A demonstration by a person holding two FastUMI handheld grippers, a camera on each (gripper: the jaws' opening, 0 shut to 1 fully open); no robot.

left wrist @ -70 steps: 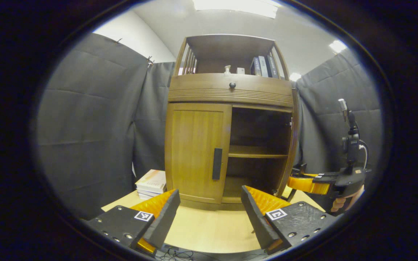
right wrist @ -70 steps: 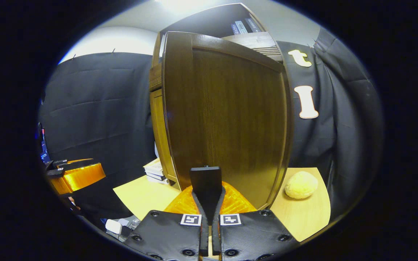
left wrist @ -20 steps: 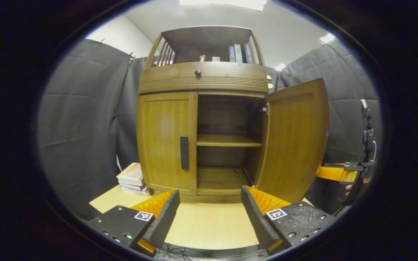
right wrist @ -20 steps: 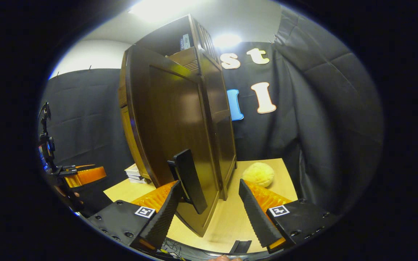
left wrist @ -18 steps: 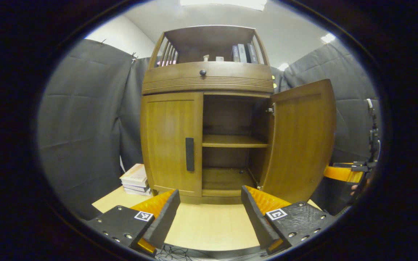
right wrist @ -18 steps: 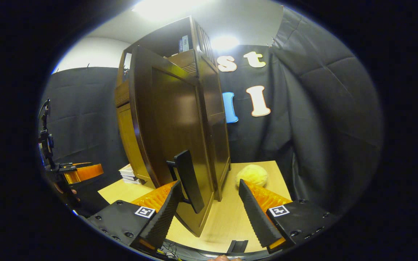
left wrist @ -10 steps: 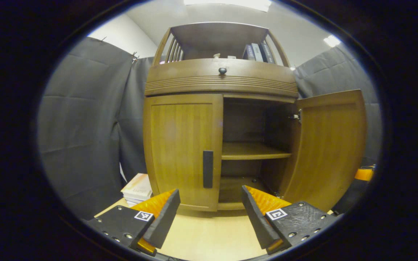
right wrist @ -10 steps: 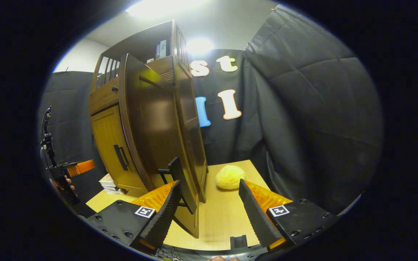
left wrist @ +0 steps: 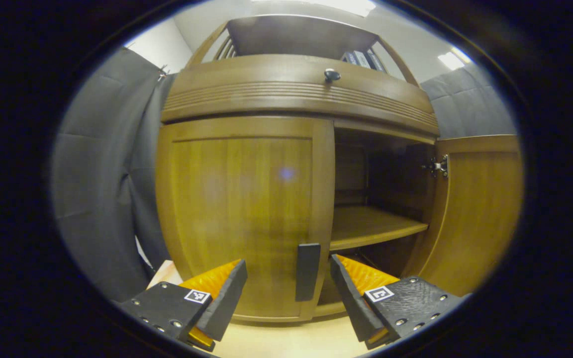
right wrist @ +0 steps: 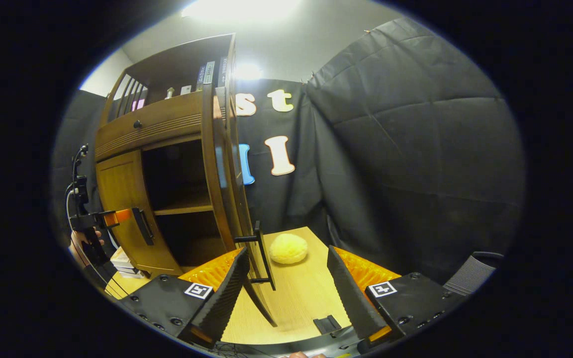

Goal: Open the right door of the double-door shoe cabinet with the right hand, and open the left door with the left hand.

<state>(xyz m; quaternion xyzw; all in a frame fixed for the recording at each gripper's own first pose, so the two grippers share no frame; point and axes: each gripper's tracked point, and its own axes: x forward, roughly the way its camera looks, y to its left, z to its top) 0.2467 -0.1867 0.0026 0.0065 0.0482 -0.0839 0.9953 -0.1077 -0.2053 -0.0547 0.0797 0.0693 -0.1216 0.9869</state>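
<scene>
Cabinet: warm brown wooden shoe cabinet (left wrist: 246, 199), straight grain.
Handle: flat black door handle (left wrist: 307, 271).
Ball: pale yellow fuzzy ball (right wrist: 288, 248), perhaps plush.
Table: light wood tabletop (right wrist: 306, 298).

No legible text anywhere (book spines (right wrist: 210, 73) on the cabinet (right wrist: 167, 122) too small).

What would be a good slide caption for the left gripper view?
Open left gripper nears the closed left door's handle; right door stands open.
</scene>
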